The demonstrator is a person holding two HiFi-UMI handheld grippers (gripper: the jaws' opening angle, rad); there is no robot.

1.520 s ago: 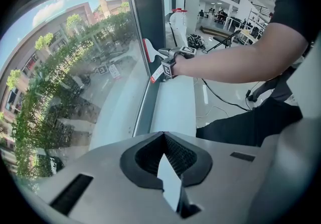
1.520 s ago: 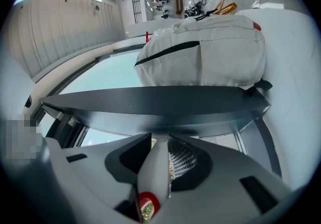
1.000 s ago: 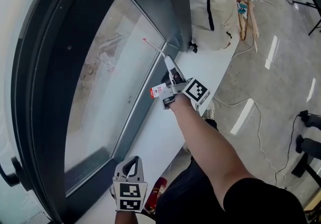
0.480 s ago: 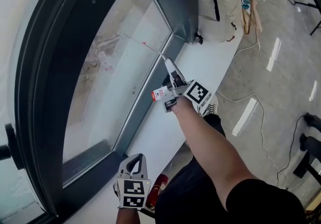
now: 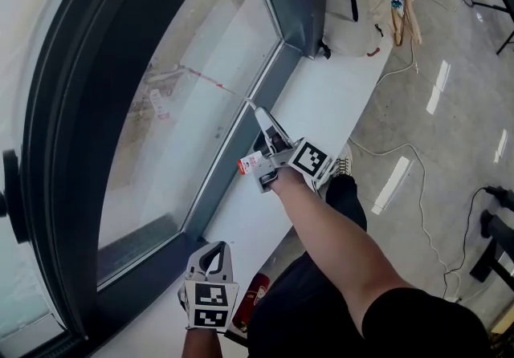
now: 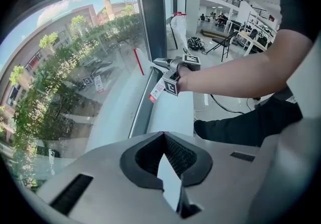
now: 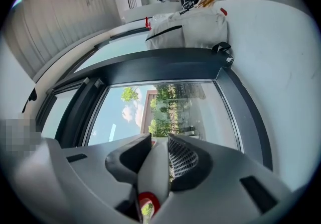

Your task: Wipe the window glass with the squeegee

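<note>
The squeegee [image 5: 207,78] has a thin red blade lying against the window glass [image 5: 185,132] low down, near the bottom frame. My right gripper [image 5: 265,124] is shut on its white handle [image 7: 154,168], and a red-and-white tag [image 5: 250,161] hangs below it. In the right gripper view the jaws clamp the handle with the glass [image 7: 165,107] straight ahead. My left gripper [image 5: 213,254] hovers over the near end of the white sill, shut and empty; its jaws [image 6: 161,136] meet. From there I see the squeegee blade [image 6: 139,61] and the right gripper [image 6: 165,63] further along.
The dark window frame [image 5: 301,3] bounds the glass. On the white sill [image 5: 321,99] at the far end stands a beige bag [image 5: 357,3] with hangers [image 5: 399,3] beside it. A red can [image 5: 250,300] lies below the sill near my legs. Cables run over the floor [image 5: 418,212].
My right gripper and the squeegee have slid along the bottom of the glass, away from the far corner and toward me. The left gripper has stayed shut and hardly moved.
</note>
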